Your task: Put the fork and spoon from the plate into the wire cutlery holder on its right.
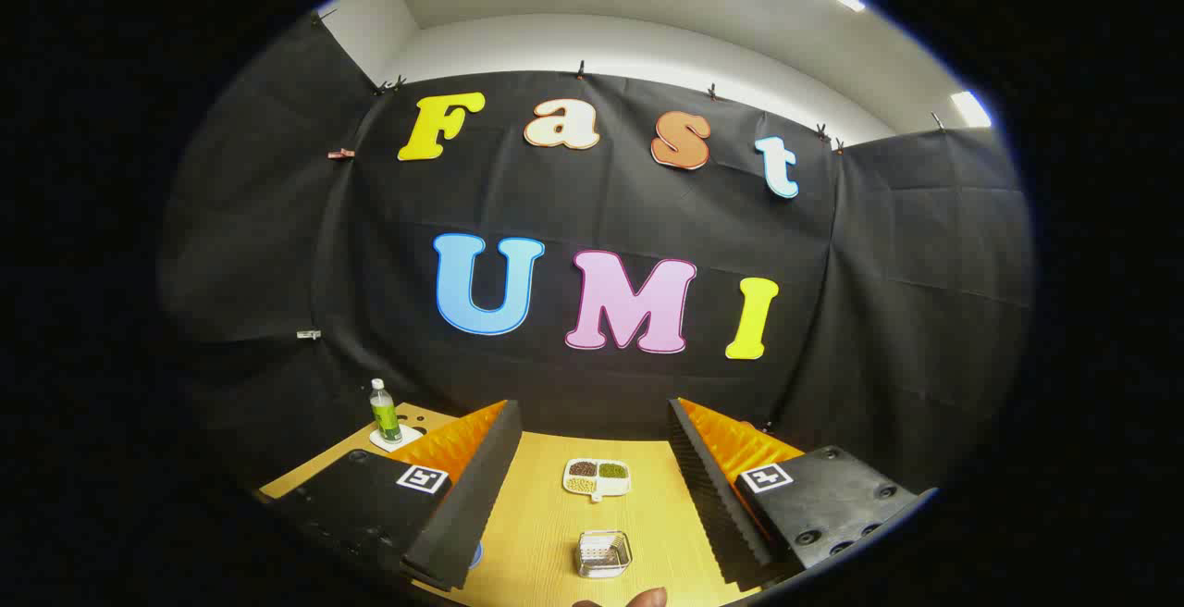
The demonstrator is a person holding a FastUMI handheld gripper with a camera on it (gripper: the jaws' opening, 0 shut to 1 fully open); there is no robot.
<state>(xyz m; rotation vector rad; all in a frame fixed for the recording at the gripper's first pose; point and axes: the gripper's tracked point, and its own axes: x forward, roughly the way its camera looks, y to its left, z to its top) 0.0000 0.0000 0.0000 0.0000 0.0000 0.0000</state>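
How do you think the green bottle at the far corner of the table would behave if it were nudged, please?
The green bottle is tall, narrow and upright on a small white mat, so it probably tips rather than slides. Once down, its round body would likely roll. The hand-held gripper is open, its fingers spread, with the bottle beyond its left finger.

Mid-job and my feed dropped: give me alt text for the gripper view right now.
The gripper is held above a wooden table, jaws wide open and holding nothing. Between the fingers sit a wire cutlery holder and, beyond it, a small divided dish of beans and grains. A green bottle stands on a white coaster beyond the left finger.
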